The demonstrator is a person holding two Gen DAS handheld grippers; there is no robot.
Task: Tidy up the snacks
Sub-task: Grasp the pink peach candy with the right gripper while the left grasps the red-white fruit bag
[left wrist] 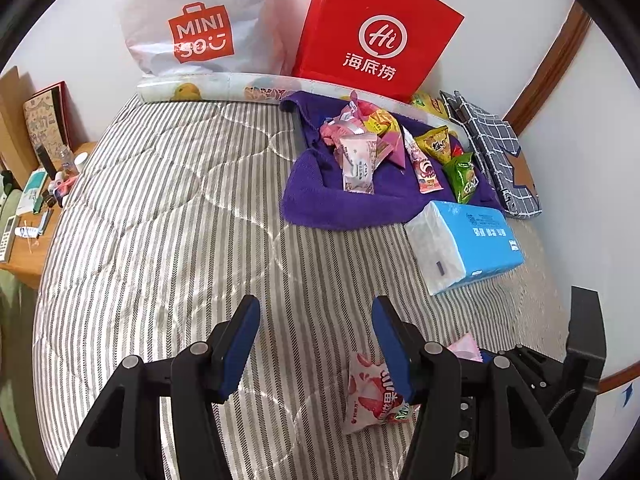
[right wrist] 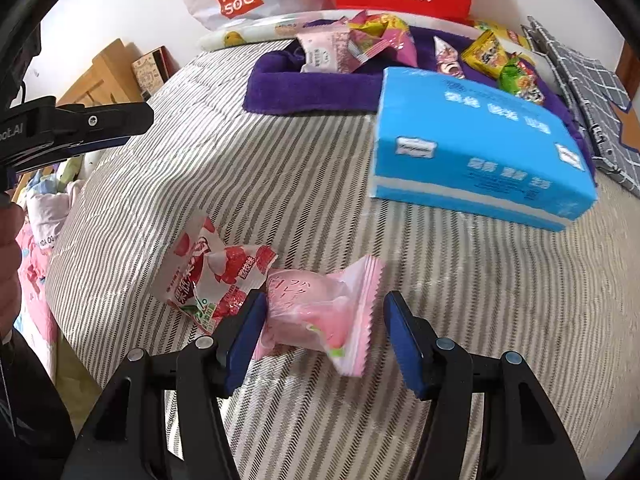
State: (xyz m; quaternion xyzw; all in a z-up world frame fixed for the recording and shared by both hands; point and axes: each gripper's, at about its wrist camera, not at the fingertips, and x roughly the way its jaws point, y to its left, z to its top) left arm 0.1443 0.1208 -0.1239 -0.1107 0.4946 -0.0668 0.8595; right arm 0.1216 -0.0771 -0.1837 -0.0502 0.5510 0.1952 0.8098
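Observation:
A pink peach snack packet (right wrist: 320,312) lies on the striped bed between the open jaws of my right gripper (right wrist: 326,340). A red-and-white lychee snack packet (right wrist: 208,272) lies just left of it, and shows in the left wrist view (left wrist: 372,396) by the right fingertip. My left gripper (left wrist: 316,344) is open and empty above the bed. A purple towel (left wrist: 320,196) further back carries a pile of several snack packets (left wrist: 360,148), also in the right wrist view (right wrist: 344,48).
A blue tissue pack (left wrist: 468,244) lies beside the towel. A red paper bag (left wrist: 372,28) and a white Miniso bag (left wrist: 196,24) stand against the wall. A checked cloth (left wrist: 500,152) lies far right. A cluttered wooden side table (left wrist: 28,216) stands left of the bed.

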